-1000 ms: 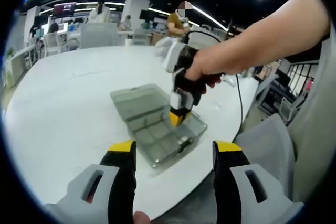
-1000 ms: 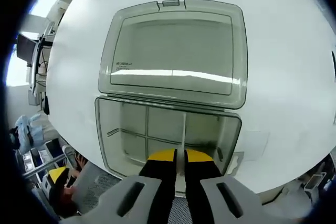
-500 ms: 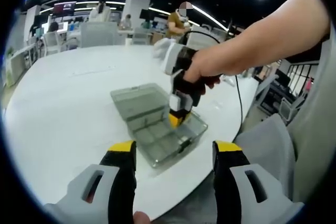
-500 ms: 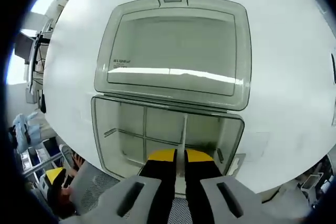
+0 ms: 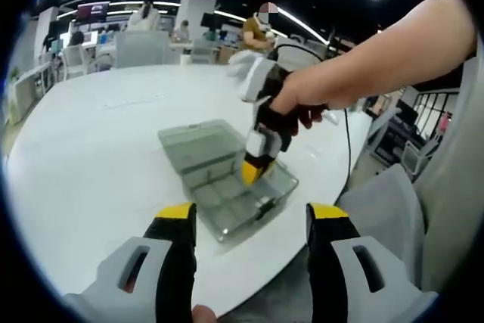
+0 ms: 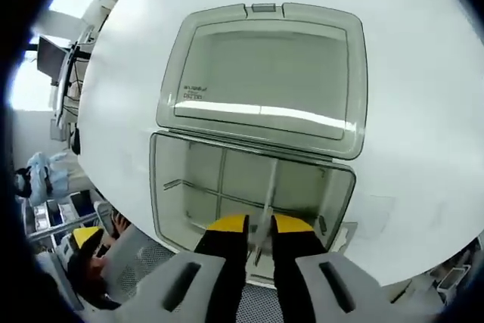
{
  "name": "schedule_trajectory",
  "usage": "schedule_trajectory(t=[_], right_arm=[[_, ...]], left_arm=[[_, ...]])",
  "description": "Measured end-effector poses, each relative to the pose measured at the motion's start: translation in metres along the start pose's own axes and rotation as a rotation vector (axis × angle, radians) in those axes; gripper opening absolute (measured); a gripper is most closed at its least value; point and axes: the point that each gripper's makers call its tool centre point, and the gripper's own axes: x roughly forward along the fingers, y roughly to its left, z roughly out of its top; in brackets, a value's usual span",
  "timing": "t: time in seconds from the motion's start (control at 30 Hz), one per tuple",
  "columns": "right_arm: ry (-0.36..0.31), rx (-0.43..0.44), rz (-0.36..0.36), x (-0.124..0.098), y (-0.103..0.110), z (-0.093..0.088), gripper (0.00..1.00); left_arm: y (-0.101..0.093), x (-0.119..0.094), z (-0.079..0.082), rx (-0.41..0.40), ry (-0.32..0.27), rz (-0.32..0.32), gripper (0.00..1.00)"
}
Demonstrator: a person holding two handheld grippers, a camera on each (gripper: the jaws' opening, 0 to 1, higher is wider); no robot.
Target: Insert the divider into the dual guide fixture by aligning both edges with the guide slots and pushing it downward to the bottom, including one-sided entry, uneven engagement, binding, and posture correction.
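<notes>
The right gripper (image 6: 259,226) has its yellow-tipped jaws pressed on the thin, pale translucent plastic divider (image 6: 266,206), which stands upright between them and runs forward into the open clear grey plastic compartment box (image 6: 170,187), the fixture with its guide slots. Against half a second ago, the box and its folded-back hinged lid (image 6: 265,69) sit shifted and slightly rolled in the right gripper view, so the hand has tilted; in the left gripper view the right gripper (image 5: 252,169) now leans over the box with its tip low at the near wall. I read that as a posture correction with the divider partly engaged and not clearly seated at the bottom; whether both edges are in their slots cannot be told. The left gripper (image 5: 251,221) hangs spread and empty, nearer the person than the box, above the round white table (image 5: 91,156).
</notes>
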Motion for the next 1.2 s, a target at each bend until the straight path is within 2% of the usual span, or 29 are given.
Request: schedule_trajectory(t=[0.53, 0.77, 1.03, 1.2], right_arm=[[-0.027, 0.006, 0.028, -0.014, 0.001, -0.006, 0.02], [-0.027, 0.013, 0.017, -0.013, 0.001, -0.005, 0.02], [-0.012, -0.026, -0.028, -0.011, 0.001, -0.004, 0.01], [-0.018, -0.02, -0.027, -0.011, 0.0, -0.005, 0.01]], left_arm=[[-0.003, 0.0, 0.001, 0.011, 0.005, -0.009, 0.56], [-0.004, 0.0, 0.001, 0.015, 0.008, -0.012, 0.56], [-0.005, 0.0, 0.001, 0.016, 0.01, -0.013, 0.56], [-0.005, -0.001, 0.001, 0.017, 0.013, -0.011, 0.56]])
